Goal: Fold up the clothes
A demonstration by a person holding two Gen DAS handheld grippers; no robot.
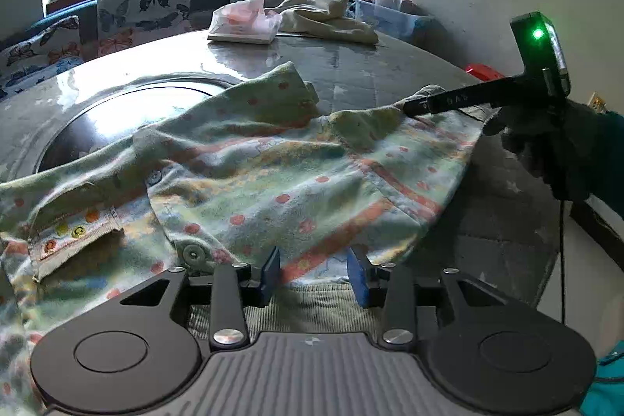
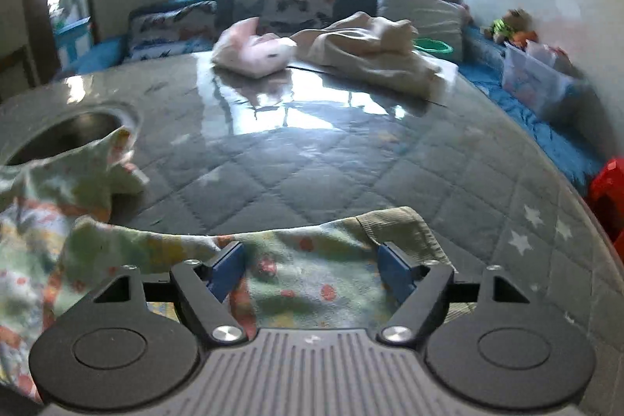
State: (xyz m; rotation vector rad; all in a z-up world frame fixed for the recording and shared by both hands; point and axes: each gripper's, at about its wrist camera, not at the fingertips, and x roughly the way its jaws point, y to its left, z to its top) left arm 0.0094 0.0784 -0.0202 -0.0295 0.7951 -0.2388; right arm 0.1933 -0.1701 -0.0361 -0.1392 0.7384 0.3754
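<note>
Left gripper point(image 1: 314, 273) hangs over the floral garment's point(image 1: 273, 178) ribbed hem, jaws apart, nothing pinched. Right gripper point(image 2: 310, 269), jaws also apart, straddles its far edge. It's rumpled on the bench point(image 2: 312, 151), so a shallow bite could slip and bunch the fold.

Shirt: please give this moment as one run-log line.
shirt: spread on table, unfolded | left gripper: open over hem | right gripper: open over edge

Both wrist views look low across the table point(image 1: 351, 65), sharing the garment point(image 1: 273, 174).
</note>
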